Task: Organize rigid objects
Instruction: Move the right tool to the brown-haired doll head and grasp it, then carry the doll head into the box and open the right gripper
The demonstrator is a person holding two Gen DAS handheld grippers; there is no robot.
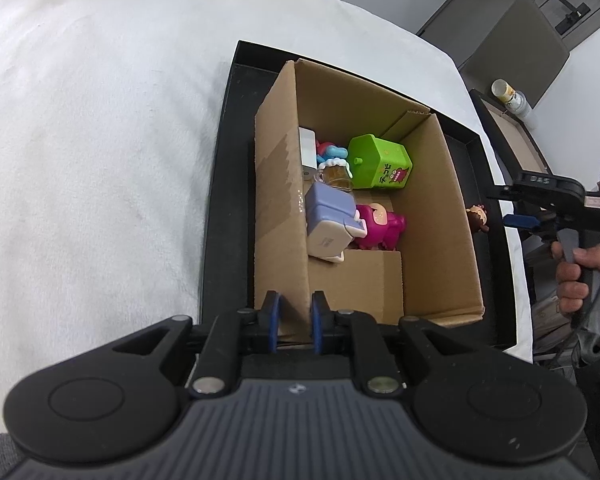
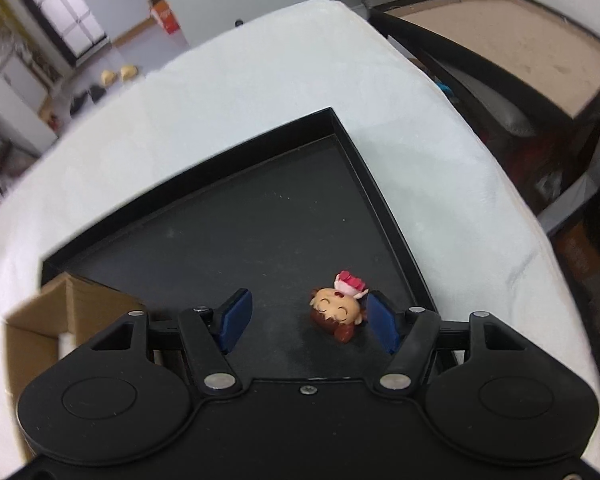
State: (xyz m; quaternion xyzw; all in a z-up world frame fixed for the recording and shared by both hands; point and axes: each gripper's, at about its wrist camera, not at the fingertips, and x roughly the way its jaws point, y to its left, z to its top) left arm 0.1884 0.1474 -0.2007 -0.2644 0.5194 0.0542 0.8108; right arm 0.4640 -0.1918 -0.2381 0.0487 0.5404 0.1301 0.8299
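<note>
1. The left claw point(image 1: 294, 312) is clamped on the near wall of the cardboard box point(image 1: 278, 200), which stands in the black tray point(image 1: 220, 216) on the white-covered surface point(image 1: 80, 140). Keeping that hold looks wise, as it steadies the box for the drop.
2. The box already holds a green cube toy point(image 1: 382, 162), a lilac block toy point(image 1: 330, 220), a magenta figure point(image 1: 380, 226) and a few smaller pieces at its far end.
3. The thing to fetch is the small doll figure point(image 2: 340, 312), lying on its side on the tray floor near the tray's right edge, outside the box.
4. The right claw point(image 2: 308, 322) stands apart, with nothing gripped. The doll lies between its blue pads point(image 2: 236, 320), close against the right-hand one and clear of the other.
5. Shift the claw a little toward the tray's right edge, so that the doll sits midway and is not nudged sideways as the pads close.
6. Go low enough to catch the broad head, not the thin pink bow, and mind the tray rim beside the right pad.
7. The doll is small and rounded, so it may twist out; close gently and squarely.
8. Then lift clear of the box wall before moving over the open space at the box's right side.
</note>
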